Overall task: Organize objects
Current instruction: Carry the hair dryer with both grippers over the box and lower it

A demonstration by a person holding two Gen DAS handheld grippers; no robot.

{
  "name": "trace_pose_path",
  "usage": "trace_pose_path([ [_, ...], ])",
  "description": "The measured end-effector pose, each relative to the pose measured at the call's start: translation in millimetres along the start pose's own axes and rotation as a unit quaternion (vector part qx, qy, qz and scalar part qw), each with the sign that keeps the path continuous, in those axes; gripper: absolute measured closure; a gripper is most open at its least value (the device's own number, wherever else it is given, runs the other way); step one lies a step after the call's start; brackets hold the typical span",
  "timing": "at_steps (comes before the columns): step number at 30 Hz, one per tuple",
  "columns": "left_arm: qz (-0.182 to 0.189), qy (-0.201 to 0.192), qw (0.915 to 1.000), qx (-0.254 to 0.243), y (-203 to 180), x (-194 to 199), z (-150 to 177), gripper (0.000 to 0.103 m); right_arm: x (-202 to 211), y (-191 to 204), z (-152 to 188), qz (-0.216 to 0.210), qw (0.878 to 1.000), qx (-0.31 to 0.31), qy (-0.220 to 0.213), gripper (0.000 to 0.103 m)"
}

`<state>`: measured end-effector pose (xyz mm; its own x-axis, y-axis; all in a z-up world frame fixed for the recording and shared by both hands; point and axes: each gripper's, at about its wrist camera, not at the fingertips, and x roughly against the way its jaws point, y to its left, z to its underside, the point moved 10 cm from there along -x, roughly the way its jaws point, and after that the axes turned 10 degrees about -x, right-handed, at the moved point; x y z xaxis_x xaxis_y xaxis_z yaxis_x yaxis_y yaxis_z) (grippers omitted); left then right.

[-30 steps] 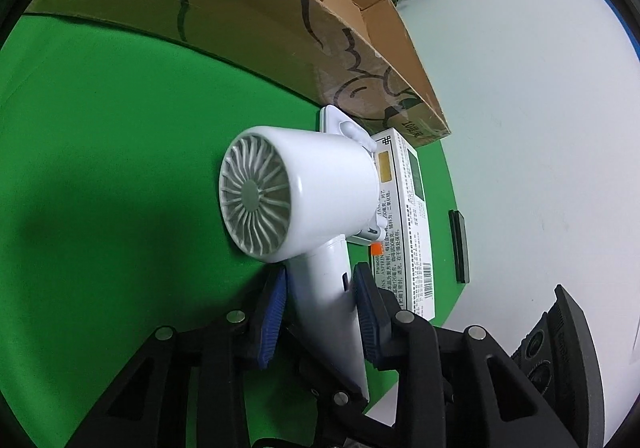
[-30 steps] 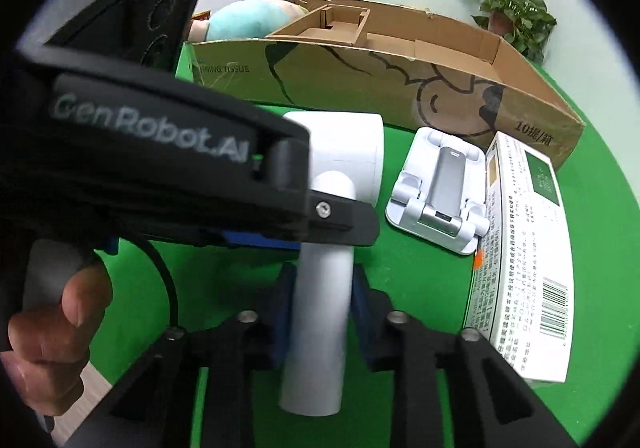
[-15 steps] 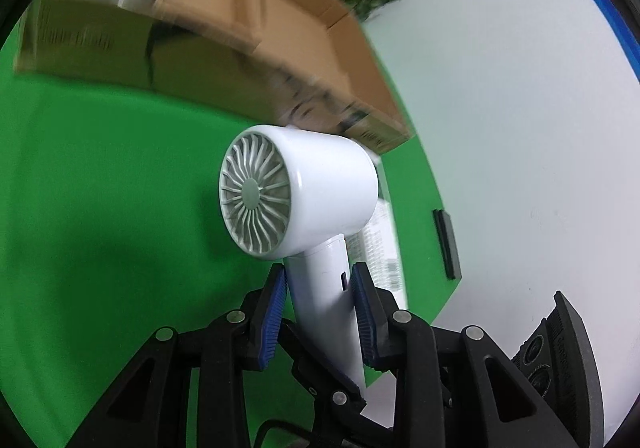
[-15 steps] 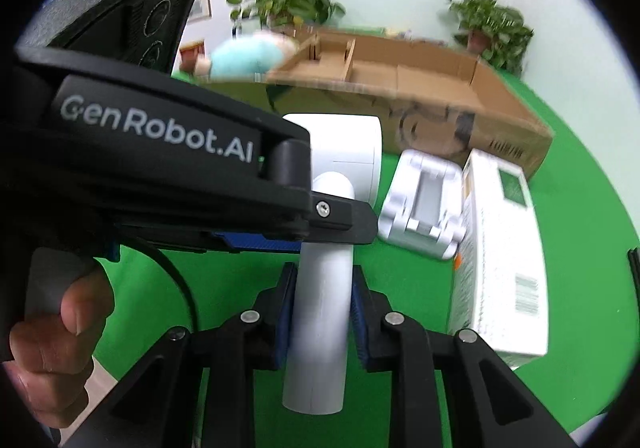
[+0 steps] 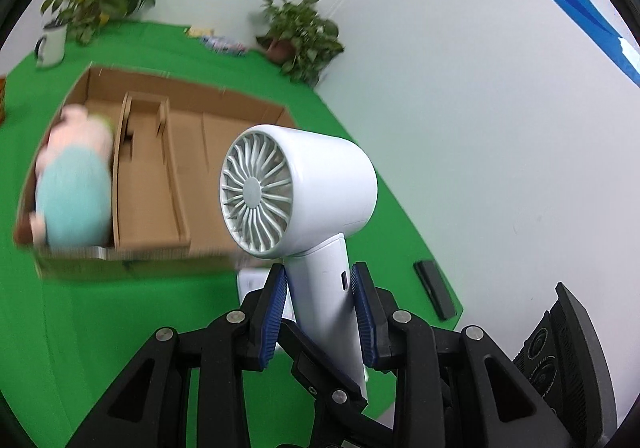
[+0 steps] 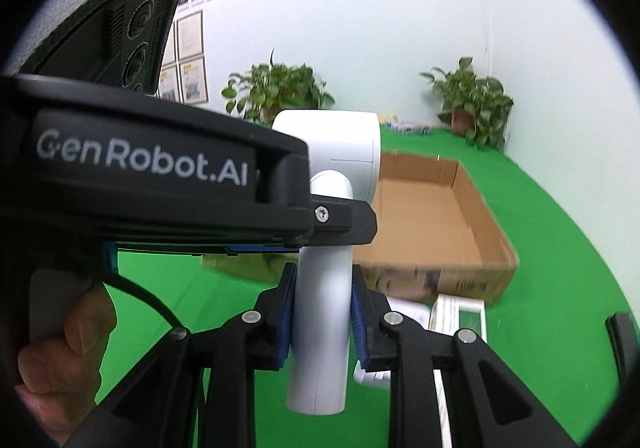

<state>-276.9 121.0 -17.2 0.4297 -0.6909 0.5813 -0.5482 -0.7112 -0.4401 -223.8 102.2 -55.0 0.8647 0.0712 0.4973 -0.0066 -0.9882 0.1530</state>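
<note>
A white hair dryer (image 5: 312, 184) with a grey fan grille is held in the air above the green table. My left gripper (image 5: 320, 288) is shut on its handle. My right gripper (image 6: 322, 308) is shut on the same handle (image 6: 320, 328) from another side. The dryer's barrel (image 6: 340, 144) rises behind the left gripper's body in the right wrist view. Beyond it lies an open cardboard box (image 5: 160, 168) with a plush toy (image 5: 72, 192) in its left compartment; the box also shows in the right wrist view (image 6: 432, 224).
A white phone stand (image 6: 372, 372) and a white-green carton (image 6: 460, 316) lie on the green cloth in front of the box. A black remote (image 5: 434, 290) lies near the table's right edge. Potted plants (image 5: 300, 32) stand at the back by the wall.
Both grippers have lifted the hair dryer off the table and raised it high. The views have tilted up, so the box interior and back wall now show.
</note>
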Motion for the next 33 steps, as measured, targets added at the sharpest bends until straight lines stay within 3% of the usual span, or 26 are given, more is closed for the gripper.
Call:
trace_pose_path([
  [10, 0.000, 0.006, 0.9997, -0.024, 9, 7, -109, 0.073, -35, -10, -97, 0.000, 1.000, -0.009, -0.003, 0.080],
  [16, -0.007, 0.022, 0.9997, -0.009, 26, -13, -136, 0.073, -57, -12, -107, -0.004, 1.000, -0.023, 0.018, 0.080],
  [24, -0.016, 0.076, 0.9968, 0.019, 72, -72, -116, 0.073, -108, -29, -81, -0.008, 0.996, -0.048, 0.069, 0.080],
  [33, -0.020, 0.139, 0.9881, 0.063, 132, -142, -62, 0.072, -164, -46, -29, -0.016, 0.986, -0.075, 0.145, 0.080],
])
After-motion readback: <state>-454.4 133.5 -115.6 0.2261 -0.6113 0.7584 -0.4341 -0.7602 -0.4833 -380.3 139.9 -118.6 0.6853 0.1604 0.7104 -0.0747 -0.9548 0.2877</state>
